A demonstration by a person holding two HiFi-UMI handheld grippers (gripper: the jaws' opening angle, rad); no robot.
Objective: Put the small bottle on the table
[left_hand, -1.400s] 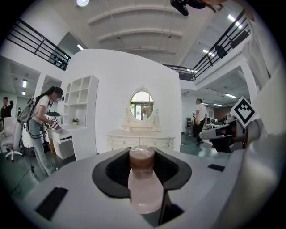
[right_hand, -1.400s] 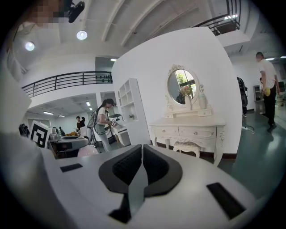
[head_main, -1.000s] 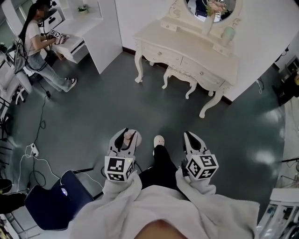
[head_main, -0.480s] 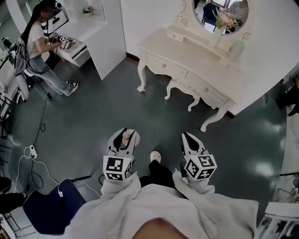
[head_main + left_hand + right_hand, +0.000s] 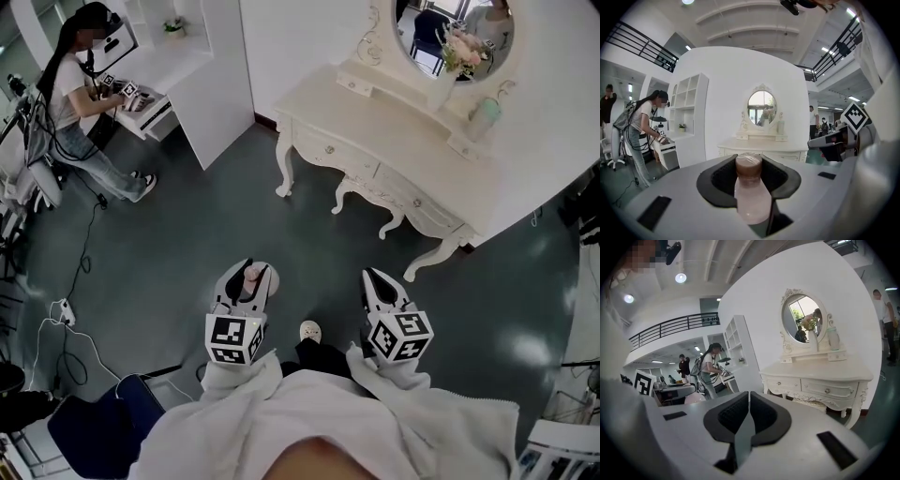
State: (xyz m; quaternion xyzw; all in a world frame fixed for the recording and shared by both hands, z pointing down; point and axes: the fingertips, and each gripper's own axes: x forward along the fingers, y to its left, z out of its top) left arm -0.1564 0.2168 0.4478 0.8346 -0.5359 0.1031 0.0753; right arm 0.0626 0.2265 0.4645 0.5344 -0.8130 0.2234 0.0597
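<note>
Left tongs point(image 5: 248, 272) pinching small bottle point(image 5: 751, 197), carrying it above floor point(image 5: 187, 234). Right tongs point(image 5: 749, 414) pressed together, nothing in them. White tabletop point(image 5: 403, 127) now nearer and bigger in head view than a second ago, so I'm closing in. Bottle still well apart from it, not set down yet. Vase point(image 5: 442, 92) stands at back by the mirror; front edge bare, likely landing spot.

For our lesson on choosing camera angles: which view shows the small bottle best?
The left gripper view: the small bottle fills the centre, brown cap and pale pink body clear between the fingers. The head view shows only its top, tiny from above. The right gripper view does not show it clearly.
</note>
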